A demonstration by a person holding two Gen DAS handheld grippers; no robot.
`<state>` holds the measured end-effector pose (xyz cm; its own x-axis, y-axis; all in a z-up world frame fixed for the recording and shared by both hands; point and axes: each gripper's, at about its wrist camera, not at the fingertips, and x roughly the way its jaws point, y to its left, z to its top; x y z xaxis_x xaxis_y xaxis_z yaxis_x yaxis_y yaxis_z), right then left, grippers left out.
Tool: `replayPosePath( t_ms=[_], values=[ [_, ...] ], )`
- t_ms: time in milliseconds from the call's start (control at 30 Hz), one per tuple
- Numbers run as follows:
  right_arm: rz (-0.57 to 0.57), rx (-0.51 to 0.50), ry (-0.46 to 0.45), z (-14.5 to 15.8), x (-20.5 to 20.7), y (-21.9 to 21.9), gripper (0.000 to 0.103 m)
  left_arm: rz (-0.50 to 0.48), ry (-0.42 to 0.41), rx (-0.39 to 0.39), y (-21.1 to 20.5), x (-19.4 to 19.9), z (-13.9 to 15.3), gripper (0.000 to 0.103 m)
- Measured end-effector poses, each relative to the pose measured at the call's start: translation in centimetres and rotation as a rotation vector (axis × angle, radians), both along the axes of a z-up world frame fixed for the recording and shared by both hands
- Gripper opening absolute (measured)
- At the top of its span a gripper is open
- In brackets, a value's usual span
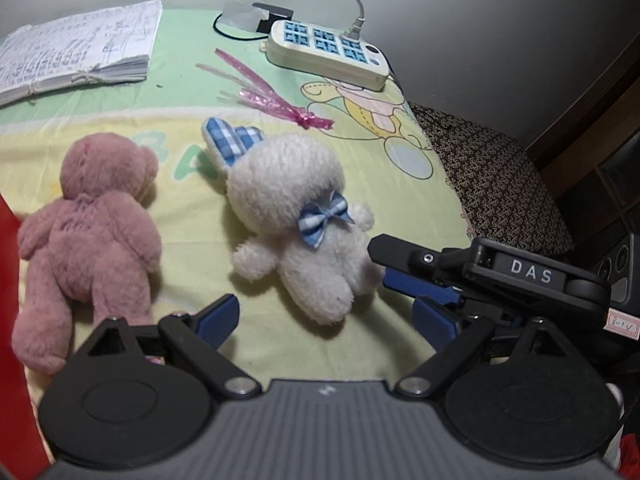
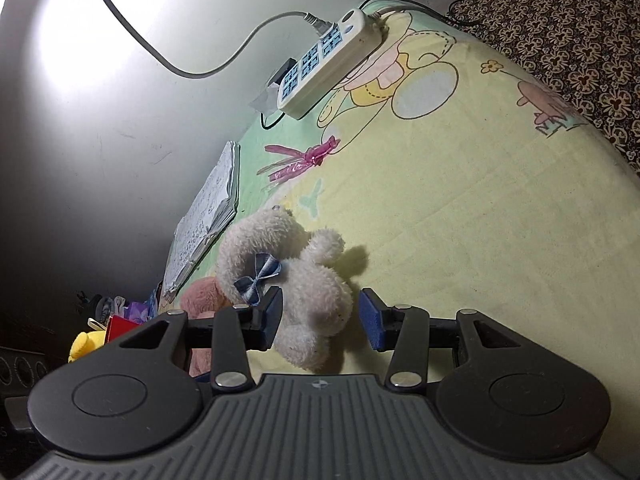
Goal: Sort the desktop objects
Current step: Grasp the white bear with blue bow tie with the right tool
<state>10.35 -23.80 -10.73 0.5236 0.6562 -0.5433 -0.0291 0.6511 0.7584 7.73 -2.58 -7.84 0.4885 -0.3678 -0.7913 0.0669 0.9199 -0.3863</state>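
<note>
- White fluffy plush rabbit with blue bow lay on the yellow-green cartoon cloth, lower body between our right gripper pads, jaws wide, nothing held yet.
- Long axis ran roughly away from that gripper, head farthest.
- Left gripper also open & empty, hovering just short of the rabbit's legs.
- Pink plush bear lay just beside; power strip, stack of handwritten papers well apart.

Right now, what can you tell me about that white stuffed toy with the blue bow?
The white stuffed toy is fluffy plush with blue checked ears, a striped blue bow at its neck and stubby limbs. It lies on the yellow-green cartoon cloth, beside a pink teddy. The right gripper is open around its lower body, with one blue pad close against the fur.
</note>
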Motion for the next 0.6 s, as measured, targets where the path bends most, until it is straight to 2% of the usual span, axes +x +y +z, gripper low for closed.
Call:
replayPosePath(
  t_ms=[167,200,333,433,600],
  values=[
    [0.030,0.032,0.035,-1.0,0.9,0.7,0.043,0.027,0.027,-0.020,0.9,0.6,-0.5,0.093],
    [0.037,0.032,0.036,-1.1,1.0,0.9,0.034,0.029,0.026,-0.020,1.0,0.5,-0.4,0.093],
    [0.053,0.061,0.032,-1.0,0.9,1.0,0.028,0.034,0.025,-0.035,1.7,0.1,-0.1,0.093],
    [0.063,0.100,0.052,-1.1,0.2,0.8,0.025,0.028,0.027,-0.051,2.3,-0.7,0.3,0.093],
    [0.074,0.126,0.098,-1.2,-2.5,-0.1,0.024,-0.001,0.046,-0.014,2.3,-2.5,0.3,0.093]
  ],
)
